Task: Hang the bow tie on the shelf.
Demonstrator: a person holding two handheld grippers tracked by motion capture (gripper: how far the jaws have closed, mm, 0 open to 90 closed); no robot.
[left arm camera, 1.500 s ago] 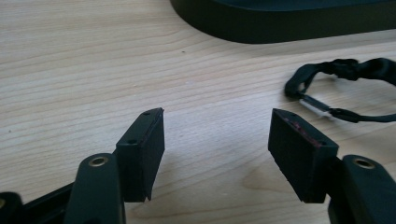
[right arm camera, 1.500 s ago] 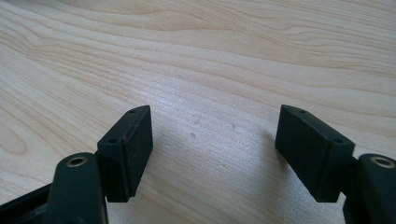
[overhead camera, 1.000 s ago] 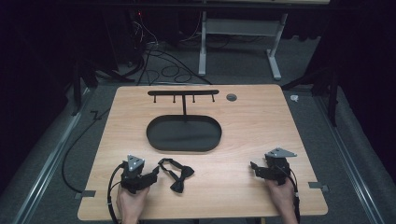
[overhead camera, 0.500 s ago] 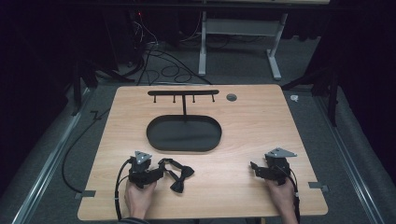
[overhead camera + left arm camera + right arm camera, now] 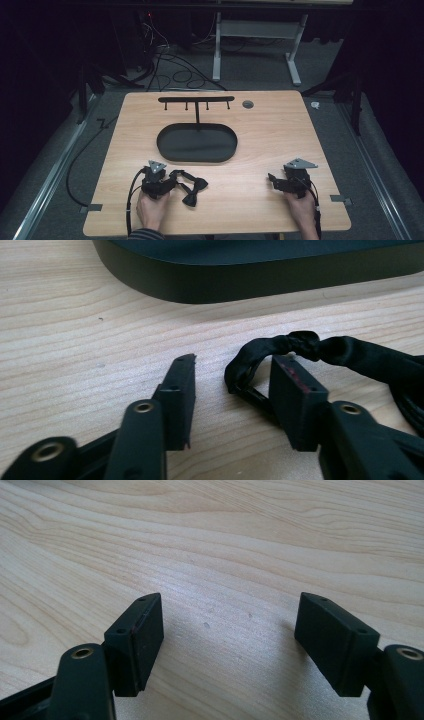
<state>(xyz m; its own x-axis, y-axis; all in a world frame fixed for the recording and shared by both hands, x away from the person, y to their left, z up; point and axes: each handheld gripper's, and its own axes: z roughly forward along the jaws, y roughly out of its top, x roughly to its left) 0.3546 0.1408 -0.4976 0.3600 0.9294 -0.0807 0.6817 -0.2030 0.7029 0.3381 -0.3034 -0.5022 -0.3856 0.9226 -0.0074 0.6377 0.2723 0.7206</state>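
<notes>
Presently on the pale wood-grain surface [image 5: 260, 135], item by item:

Black fabric bow tie with a looped strap [image 5: 190, 186]: lies flat near the front edge, left of centre, just in front of the tray. Its knotted bow sits to the right, the strap loop trails toward the left hand.

Left tongs [image 5: 170, 182], [image 5: 232, 385]: held low at the strap end of the bow tie. The jaws have just been closing and stand partly drawn in. The left gripper view shows the strap's folded end [image 5: 280, 347] between them, touching the inner face of the right-hand jaw, while the left-hand jaw stands apart from it with bare wood between. No pinch on the strap as yet.

Right tongs [image 5: 272, 179], [image 5: 227, 622]: resting near the front right, well apart from the bow tie, jaws spread wide over bare wood, holding nothing.

Shallow black oval tray [image 5: 165, 150]: centre of the surface; its dark wall [image 5: 240, 282] runs across the top of the left gripper view.

Black metal stand with a row of small hooks [image 5: 196, 100]: rises upright at the tray's far rim.

Small round grey grommet [image 5: 248, 104]: set in the wood, right of the hook bar.
</notes>
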